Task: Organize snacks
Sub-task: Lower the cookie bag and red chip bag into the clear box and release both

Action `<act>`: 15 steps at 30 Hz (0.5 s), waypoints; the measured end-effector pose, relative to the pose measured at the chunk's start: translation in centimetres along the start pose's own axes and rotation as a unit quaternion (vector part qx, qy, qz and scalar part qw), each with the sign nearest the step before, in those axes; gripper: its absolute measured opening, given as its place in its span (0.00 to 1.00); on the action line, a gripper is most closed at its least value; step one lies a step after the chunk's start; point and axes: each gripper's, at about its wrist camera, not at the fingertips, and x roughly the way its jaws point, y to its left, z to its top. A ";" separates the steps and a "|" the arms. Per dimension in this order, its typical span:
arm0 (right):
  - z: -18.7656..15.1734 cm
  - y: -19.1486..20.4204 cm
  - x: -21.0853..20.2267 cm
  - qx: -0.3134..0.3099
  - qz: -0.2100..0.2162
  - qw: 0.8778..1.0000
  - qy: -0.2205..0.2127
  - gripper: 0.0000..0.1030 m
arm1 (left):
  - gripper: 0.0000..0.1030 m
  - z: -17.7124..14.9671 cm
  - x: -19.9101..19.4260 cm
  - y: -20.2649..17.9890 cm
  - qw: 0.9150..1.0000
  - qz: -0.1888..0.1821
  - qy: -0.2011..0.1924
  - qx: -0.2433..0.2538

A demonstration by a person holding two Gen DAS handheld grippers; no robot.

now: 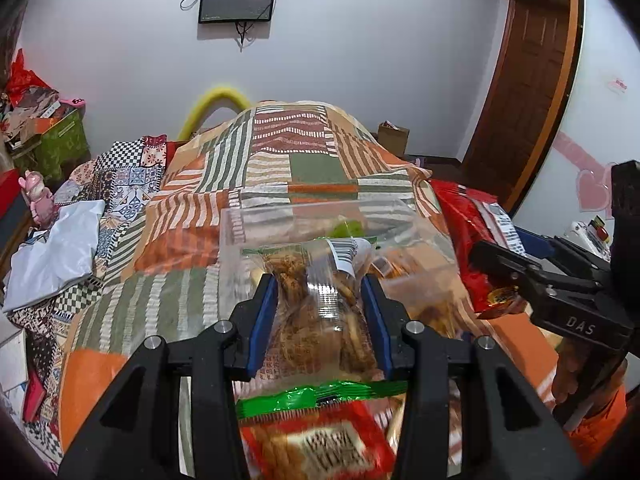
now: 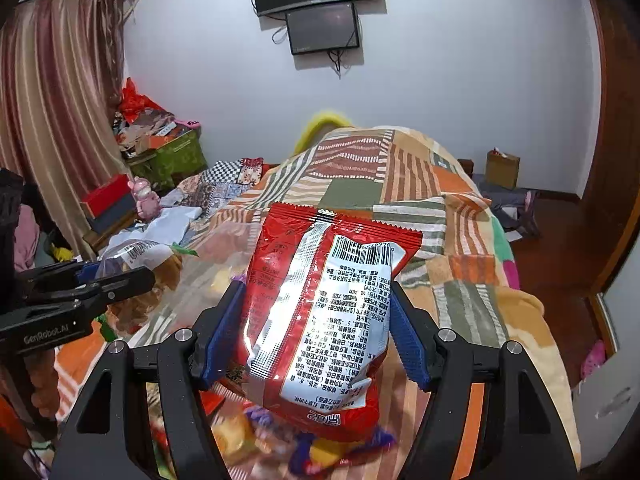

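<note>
My left gripper (image 1: 320, 292) is shut on a clear bag of brown snacks (image 1: 320, 300) with a green seal, held above a clear plastic box (image 1: 240, 236) on the bed. My right gripper (image 2: 316, 300) is shut on a red snack bag (image 2: 320, 300) with a white printed back, held up over the bed. In the left wrist view the right gripper (image 1: 504, 276) and its red bag (image 1: 468, 232) show at the right. In the right wrist view the left gripper (image 2: 116, 276) with its clear bag (image 2: 136, 256) shows at the left. More snack packets (image 2: 256, 436) lie blurred below.
A patchwork blanket (image 1: 288, 160) covers the bed. A white plastic bag (image 1: 56, 252) and a pink toy (image 1: 38, 196) lie at the left. Boxes (image 1: 56, 140) pile by the wall. A wooden door (image 1: 532, 72) stands at the right. Two screens (image 2: 320, 8) hang on the wall.
</note>
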 end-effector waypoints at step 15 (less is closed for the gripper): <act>1.9 -0.2 7.1 -0.015 -0.004 0.998 0.061 0.64 | 0.42 2.4 6.8 2.1 1.000 0.017 0.017 -0.012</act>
